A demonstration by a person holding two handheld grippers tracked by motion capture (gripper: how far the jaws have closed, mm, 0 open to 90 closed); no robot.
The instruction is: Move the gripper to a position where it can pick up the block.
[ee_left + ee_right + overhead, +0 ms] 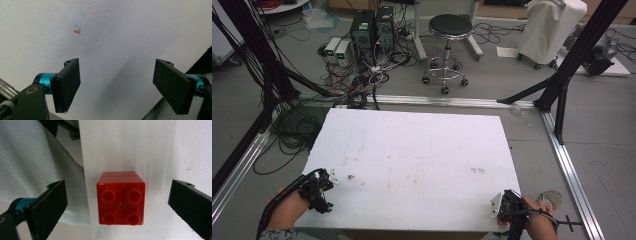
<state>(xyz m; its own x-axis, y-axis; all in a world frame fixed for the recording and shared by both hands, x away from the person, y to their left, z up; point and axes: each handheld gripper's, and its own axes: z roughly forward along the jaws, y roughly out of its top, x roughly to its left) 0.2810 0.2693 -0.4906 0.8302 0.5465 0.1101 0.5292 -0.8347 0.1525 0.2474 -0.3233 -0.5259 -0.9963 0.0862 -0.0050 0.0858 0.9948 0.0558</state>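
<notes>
No readable text, label, brand or number appears anywhere; small marks on the white table [412, 150] are illegible

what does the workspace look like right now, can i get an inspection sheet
surface: white table top, scuffed, with small orange and blue marks.
job's things: one red four-stud brick, studs toward the camera, close to the table's edge in the right gripper view.
clutter: nothing seen on the table.
grippers: left tool open over bare table at the near left corner; right tool open, jaws either side of the brick, not touching it.
cables: a black cable trails from each tool; a tangle on the floor beyond the table.
surroundings: round stool, computer towers, black frame struts.
</notes>
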